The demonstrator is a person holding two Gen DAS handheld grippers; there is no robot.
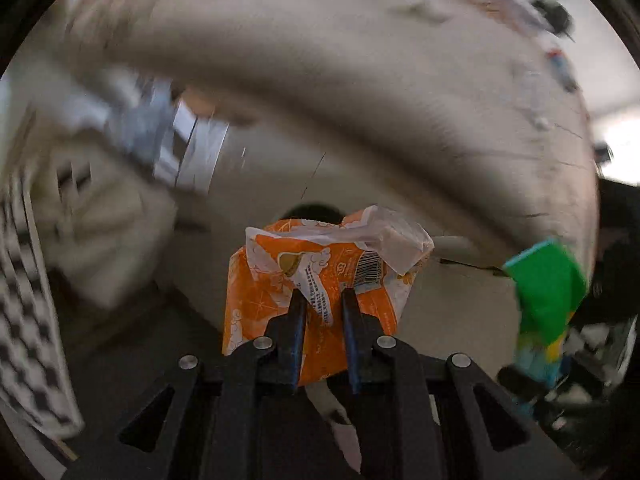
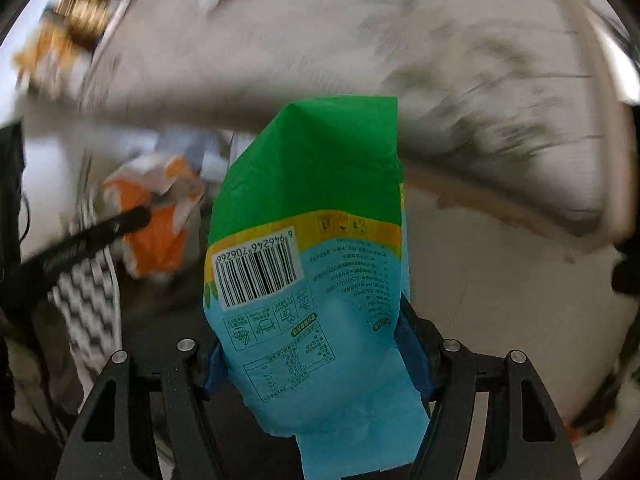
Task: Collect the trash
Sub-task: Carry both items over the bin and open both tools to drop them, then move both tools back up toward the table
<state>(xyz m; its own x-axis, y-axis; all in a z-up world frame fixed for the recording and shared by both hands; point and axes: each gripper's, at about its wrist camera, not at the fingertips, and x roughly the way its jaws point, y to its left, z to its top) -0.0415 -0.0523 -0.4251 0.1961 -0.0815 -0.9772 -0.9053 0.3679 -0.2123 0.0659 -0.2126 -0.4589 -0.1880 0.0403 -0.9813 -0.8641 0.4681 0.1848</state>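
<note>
My left gripper (image 1: 322, 296) is shut on a crumpled orange and white snack wrapper (image 1: 320, 276) and holds it in the air. The same orange wrapper (image 2: 156, 216) shows at the left of the right wrist view, with the left gripper's finger (image 2: 100, 232) on it. My right gripper (image 2: 316, 344) is shut on a green, yellow and light blue snack bag (image 2: 312, 248) with a barcode. That bag (image 1: 544, 296) also appears at the right of the left wrist view. Both views are blurred by motion.
A beige sofa or cushion (image 1: 360, 92) fills the background. A black and white checked cloth (image 1: 28, 320) hangs at the left, also seen in the right wrist view (image 2: 92, 308). Blurred brown and orange items (image 2: 68, 36) lie at the upper left.
</note>
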